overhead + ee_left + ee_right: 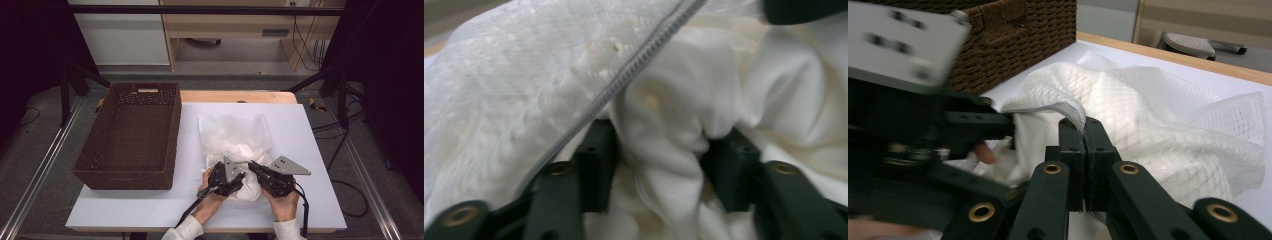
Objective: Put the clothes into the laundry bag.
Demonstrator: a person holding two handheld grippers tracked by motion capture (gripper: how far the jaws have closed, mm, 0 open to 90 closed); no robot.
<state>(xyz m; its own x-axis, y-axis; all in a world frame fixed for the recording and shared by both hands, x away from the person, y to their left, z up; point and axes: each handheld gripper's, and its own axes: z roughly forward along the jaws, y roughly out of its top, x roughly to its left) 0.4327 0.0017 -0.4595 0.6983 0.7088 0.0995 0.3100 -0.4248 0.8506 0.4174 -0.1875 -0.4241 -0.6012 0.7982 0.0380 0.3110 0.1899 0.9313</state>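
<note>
White tabletop [310,150] carries all items. At 6 o'clock, both hands hold grippers side by side. Left gripper [659,165] has its jaws spread around a bunched fold of white cloth [684,100]; the pads touch it loosely, with no firm grasp. Right gripper [1084,131] is clenched on the zipper edge of the mesh bag [1148,115]. Bag and cloth lie at table centre. Farther, at 10 o'clock, sits a brown wicker basket [95,145].
</note>
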